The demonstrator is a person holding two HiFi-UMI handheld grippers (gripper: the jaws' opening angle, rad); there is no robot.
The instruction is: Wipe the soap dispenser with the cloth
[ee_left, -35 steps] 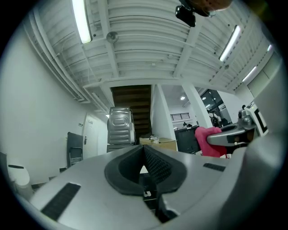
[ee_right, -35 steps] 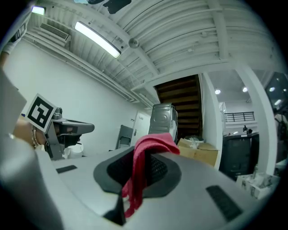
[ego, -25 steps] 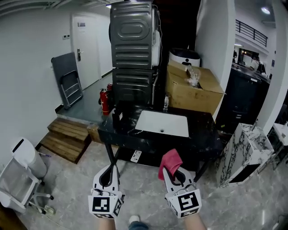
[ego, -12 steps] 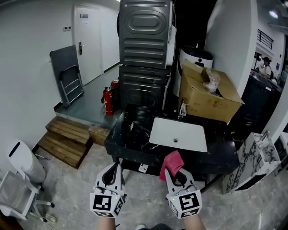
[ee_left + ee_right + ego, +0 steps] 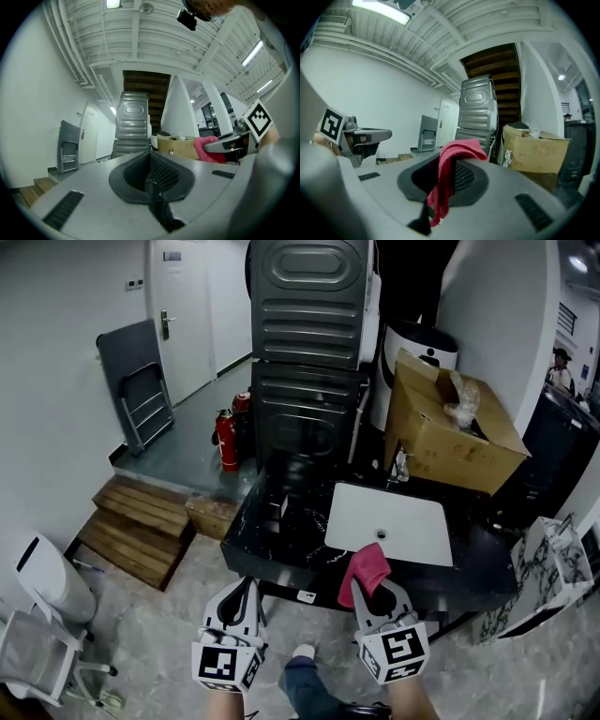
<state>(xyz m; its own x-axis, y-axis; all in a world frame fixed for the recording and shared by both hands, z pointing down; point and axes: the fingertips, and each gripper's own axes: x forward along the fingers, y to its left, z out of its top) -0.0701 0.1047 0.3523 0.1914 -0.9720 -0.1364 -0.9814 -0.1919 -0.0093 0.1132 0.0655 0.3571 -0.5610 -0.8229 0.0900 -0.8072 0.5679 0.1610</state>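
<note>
A small dark dispenser-like bottle [image 5: 278,507] stands on the left part of the black marble counter [image 5: 253,535], beside the white sink [image 5: 394,521]. My right gripper [image 5: 372,579] is shut on a pink cloth [image 5: 364,570], held just before the counter's front edge. In the right gripper view the cloth [image 5: 449,173] hangs from between the jaws of that gripper [image 5: 440,192]. My left gripper [image 5: 244,585] is shut with nothing in it, short of the counter's front left. The left gripper view shows its closed jaws [image 5: 155,185] and, at the right, the cloth [image 5: 207,149].
Two grey machines [image 5: 314,334] are stacked behind the counter. A cardboard box [image 5: 450,437] sits at the back right and a tap [image 5: 401,465] behind the sink. Red fire extinguishers [image 5: 228,439], wooden steps [image 5: 136,521], a white bin [image 5: 52,577] and a marble block [image 5: 553,568] stand around.
Both grippers have moved forward toward the counter, which now lies closer and lower in the head view. The cloth stays in the right gripper.
</note>
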